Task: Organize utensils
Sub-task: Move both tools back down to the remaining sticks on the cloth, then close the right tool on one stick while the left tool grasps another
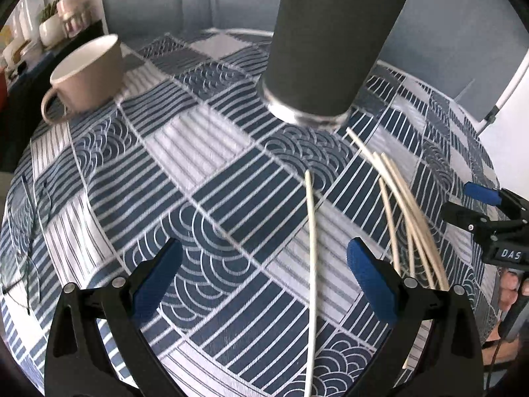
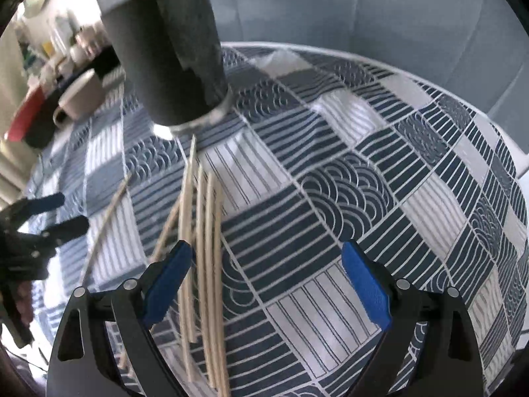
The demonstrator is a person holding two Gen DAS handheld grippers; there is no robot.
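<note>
A blue-and-white patterned tablecloth (image 1: 205, 152) covers the table before you. Your left gripper (image 1: 264, 278) and right gripper (image 2: 267, 284) both gape wide, holding nothing. The loose chopsticks (image 2: 205, 248) lie beneath the right tongs' left finger, the dark holder (image 1: 327, 39) just beyond them. You seem between pickups; next, close on one stick and lift it to the holder.

Domestic setting, likely a dining corner of a home; round table under a blue-and-white patchwork-print tablecloth (image 1: 205, 165); beige ceramic mug with handle (image 1: 89, 72) on it; dark sideboard behind carrying white pots, a small green plant and jars (image 1: 53, 20); pale grey wall (image 2: 363, 10).
</note>
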